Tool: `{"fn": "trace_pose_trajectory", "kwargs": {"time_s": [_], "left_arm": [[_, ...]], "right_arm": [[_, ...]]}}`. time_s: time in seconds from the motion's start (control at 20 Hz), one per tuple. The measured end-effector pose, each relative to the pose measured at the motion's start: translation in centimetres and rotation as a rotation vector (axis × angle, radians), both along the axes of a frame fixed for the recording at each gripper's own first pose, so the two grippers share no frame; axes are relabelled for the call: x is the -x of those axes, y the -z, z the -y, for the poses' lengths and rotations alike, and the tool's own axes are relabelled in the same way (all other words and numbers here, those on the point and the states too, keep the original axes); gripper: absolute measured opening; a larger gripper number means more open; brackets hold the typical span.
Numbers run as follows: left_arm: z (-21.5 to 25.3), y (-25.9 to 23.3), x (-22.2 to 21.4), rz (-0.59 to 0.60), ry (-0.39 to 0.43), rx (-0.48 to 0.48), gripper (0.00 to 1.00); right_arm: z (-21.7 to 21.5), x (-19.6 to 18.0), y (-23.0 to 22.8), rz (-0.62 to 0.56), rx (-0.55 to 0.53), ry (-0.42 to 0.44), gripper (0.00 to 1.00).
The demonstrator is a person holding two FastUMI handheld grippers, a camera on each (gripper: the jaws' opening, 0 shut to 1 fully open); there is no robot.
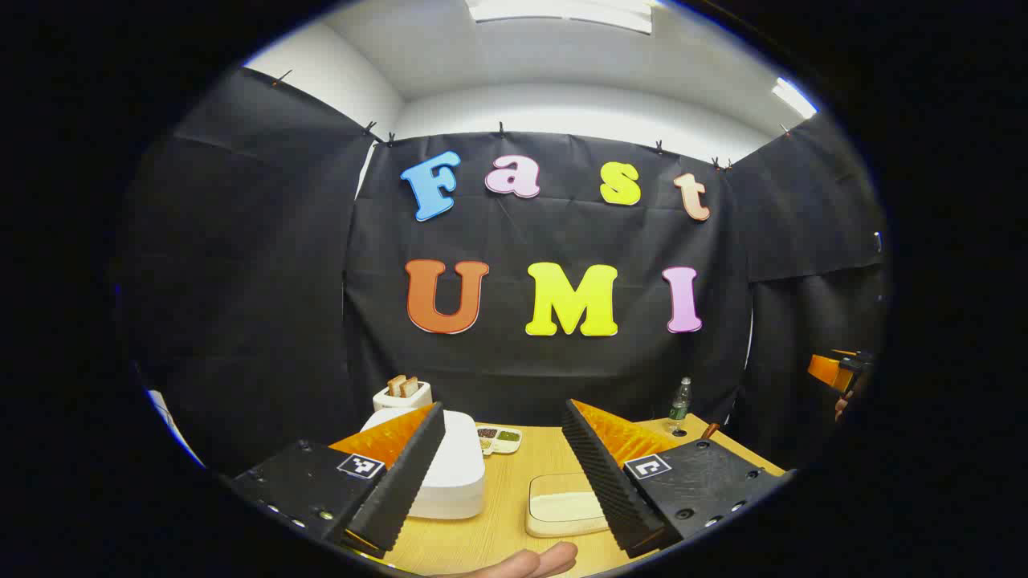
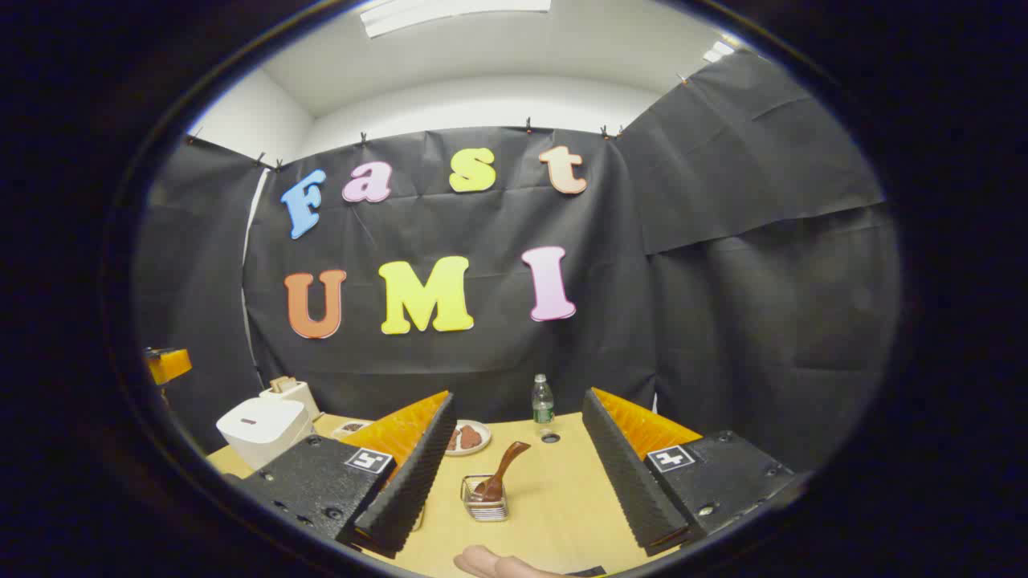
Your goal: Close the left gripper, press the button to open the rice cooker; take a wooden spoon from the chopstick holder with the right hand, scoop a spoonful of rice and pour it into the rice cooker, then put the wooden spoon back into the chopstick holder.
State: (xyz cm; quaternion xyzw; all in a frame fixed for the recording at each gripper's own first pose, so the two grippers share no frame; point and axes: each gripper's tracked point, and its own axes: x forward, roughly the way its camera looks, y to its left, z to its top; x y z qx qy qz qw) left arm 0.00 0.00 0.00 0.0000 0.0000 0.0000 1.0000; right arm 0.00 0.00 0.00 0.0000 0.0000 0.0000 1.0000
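Note:
In the left gripper view my left gripper (image 1: 504, 449) is open above the wooden table, with the white rice cooker (image 1: 454, 474), lid down, just behind its left finger. A shallow cream tray of rice (image 1: 562, 507) lies between the fingers. At the far right edge the other gripper (image 1: 835, 371) shows. In the right gripper view my right gripper (image 2: 518, 449) is open and holds nothing. Between its fingers stands a small wire chopstick holder (image 2: 485, 496) with a wooden spoon (image 2: 502, 470) leaning up to the right. The rice cooker (image 2: 261, 429) stands at the far left.
A toaster with bread (image 1: 401, 393) stands behind the cooker, beside a small divided dish (image 1: 499, 439). A water bottle (image 2: 543, 401) and a plate of brownish food (image 2: 467, 437) stand at the table's back. A person's fingers (image 1: 530, 562) show at the near edge.

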Motion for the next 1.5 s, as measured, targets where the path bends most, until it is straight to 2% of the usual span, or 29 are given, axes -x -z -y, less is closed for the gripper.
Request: {"fn": "trace_pose_trajectory", "kwargs": {"time_s": [0.05,0.1,0.15,0.25,0.35,0.45,0.5,0.55,0.7,0.75,0.85,0.9,1.0,1.2,1.4,1.45,1.5], "left_arm": [[-0.2,0.0,0.2,-0.002,0.001,-0.017,0.93],[-0.7,-0.5,0.3,0.006,-0.006,-0.036,0.93],[-1.1,-0.8,0.5,0.011,-0.014,-0.044,0.94],[-1.3,-0.6,0.5,0.007,-0.016,-0.031,0.93],[-1.2,-0.2,0.6,-0.009,-0.005,-0.009,0.93],[-1.3,0.0,0.6,-0.016,-0.001,-0.003,0.93],[-1.3,0.2,0.5,-0.016,0.0,-0.007,0.93],[-1.3,0.3,0.5,-0.019,0.008,-0.011,0.93],[-1.0,0.6,0.4,-0.012,0.024,-0.021,0.93],[-0.9,0.7,0.5,-0.008,0.027,-0.024,0.93],[-0.8,1.1,0.4,0.001,0.032,-0.037,0.93],[-0.9,1.1,0.4,0.005,0.029,-0.05,0.93],[-1.3,1.1,0.1,0.016,0.014,-0.068,0.93],[-1.0,1.4,-0.7,0.025,0.046,-0.055,0.93],[-1.8,2.0,-1.7,0.003,0.049,-0.056,0.69],[-1.9,2.3,-2.0,-0.011,0.052,-0.049,0.48],[-1.6,2.7,-2.3,-0.03,0.067,-0.045,0.54]], "right_arm": [[0.1,-0.2,0.0,-0.003,0.001,0.003,0.96],[0.1,-0.3,0.2,-0.009,0.006,0.004,1.0],[0.1,-0.3,0.2,-0.016,0.014,0.001,0.95],[0.1,-0.1,-0.3,-0.013,0.021,0.003,1.0],[0.2,0.2,-0.7,-0.002,0.02,0.002,1.0],[0.0,0.6,-0.8,0.007,0.021,-0.003,0.95],[-0.2,0.6,-0.7,0.005,0.02,-0.01,0.95],[-0.3,0.7,-0.6,0.003,0.016,-0.012,1.0],[-0.3,0.7,-0.2,-0.003,0.006,-0.017,1.0],[-0.2,0.6,-0.2,-0.003,0.003,-0.017,0.96],[-0.3,0.5,0.0,-0.007,0.001,-0.023,1.0],[-0.4,0.5,0.1,-0.008,0.003,-0.027,0.96],[-0.3,0.5,0.2,-0.004,0.012,-0.027,0.96],[-0.4,0.5,0.5,0.012,0.022,-0.029,0.96],[-0.5,0.3,0.9,0.024,0.028,-0.037,0.96],[-0.5,0.3,0.9,0.028,0.032,-0.039,0.96],[-0.5,0.2,1.0,0.033,0.037,-0.041,0.96]]}}
